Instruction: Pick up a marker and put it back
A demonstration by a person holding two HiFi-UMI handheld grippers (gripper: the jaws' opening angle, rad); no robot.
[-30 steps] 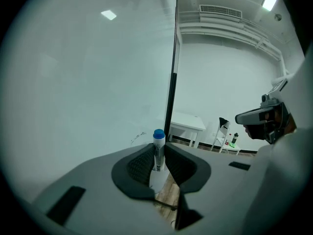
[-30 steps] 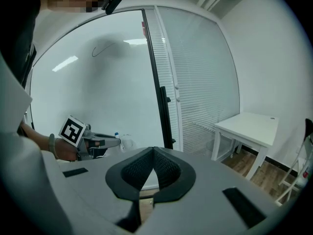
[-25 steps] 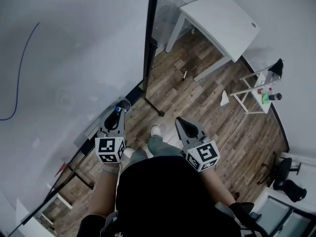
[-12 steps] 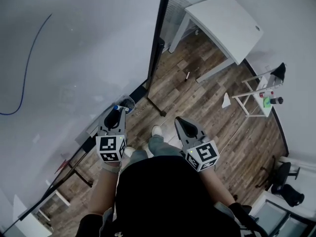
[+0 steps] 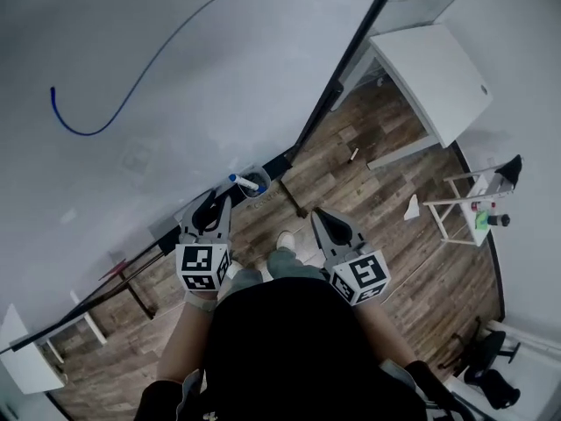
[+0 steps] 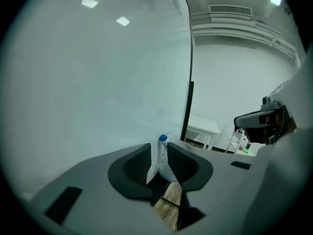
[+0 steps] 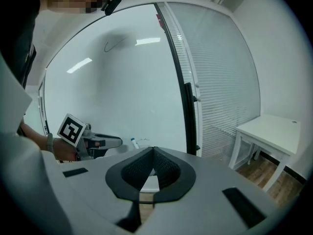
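A white marker [image 5: 244, 182] with a blue cap rests in a small clear cup [image 5: 259, 191] at the foot of the whiteboard [image 5: 175, 77]. My left gripper [image 5: 219, 200] sits just behind it, slightly open. In the left gripper view the marker [image 6: 162, 146] stands in line with the gap of my left gripper [image 6: 159, 150], with light showing beside it. The right gripper view shows the marker [image 7: 134, 142] just past the left gripper [image 7: 117, 140]. My right gripper [image 5: 320, 215] hangs over the floor, shut and empty [image 7: 153, 151].
A blue line [image 5: 83, 133] curves across the whiteboard. Its black frame post [image 5: 351, 68] runs down to the wooden floor. A white table [image 5: 438, 68] stands behind, a small white rack [image 5: 478, 209] with bottles to the right, and an office chair [image 5: 486, 371] lower right.
The marker was between my left jaws; now it sits in the cup ahead of the tips. The head view has swung left, showing more whiteboard. The right gripper has barely moved.
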